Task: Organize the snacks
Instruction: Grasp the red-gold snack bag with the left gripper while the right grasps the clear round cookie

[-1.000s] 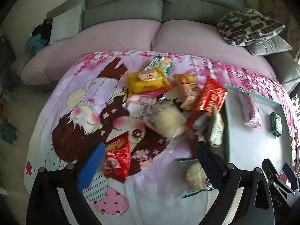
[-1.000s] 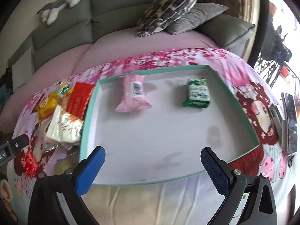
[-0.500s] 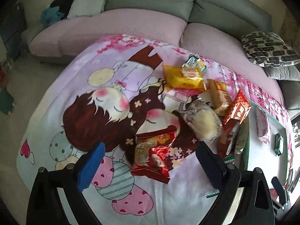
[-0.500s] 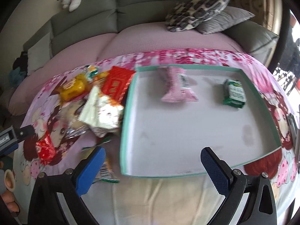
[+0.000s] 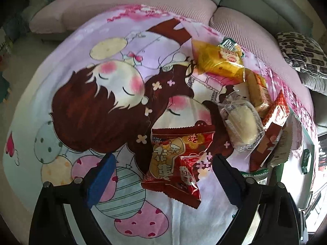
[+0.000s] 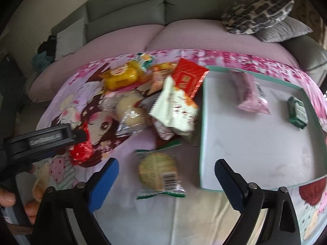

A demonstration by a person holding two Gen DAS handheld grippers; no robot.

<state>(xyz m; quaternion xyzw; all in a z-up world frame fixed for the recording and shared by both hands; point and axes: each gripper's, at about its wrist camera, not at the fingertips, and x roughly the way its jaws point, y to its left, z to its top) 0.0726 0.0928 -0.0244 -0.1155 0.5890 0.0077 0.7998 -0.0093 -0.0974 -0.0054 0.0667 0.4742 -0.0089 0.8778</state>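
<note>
A pile of snack packets lies on the cartoon-print cloth. In the left wrist view my left gripper is open, low over a red packet with yellow lettering; a clear-wrapped bun and a yellow packet lie beyond. In the right wrist view my right gripper is open around a round green-wrapped cake, not touching it. A white packet and a red packet lie further on. The teal-rimmed tray holds a pink packet and a small green packet.
The left gripper's body reaches in from the left of the right wrist view. A grey sofa with pink seat cushions and patterned pillows stands behind the table. The table's near edge drops to the floor at left.
Both grippers swung left. The left one closed in on the red packet, now between its fingers. The right one moved off the tray to frame the round green-wrapped cake.
</note>
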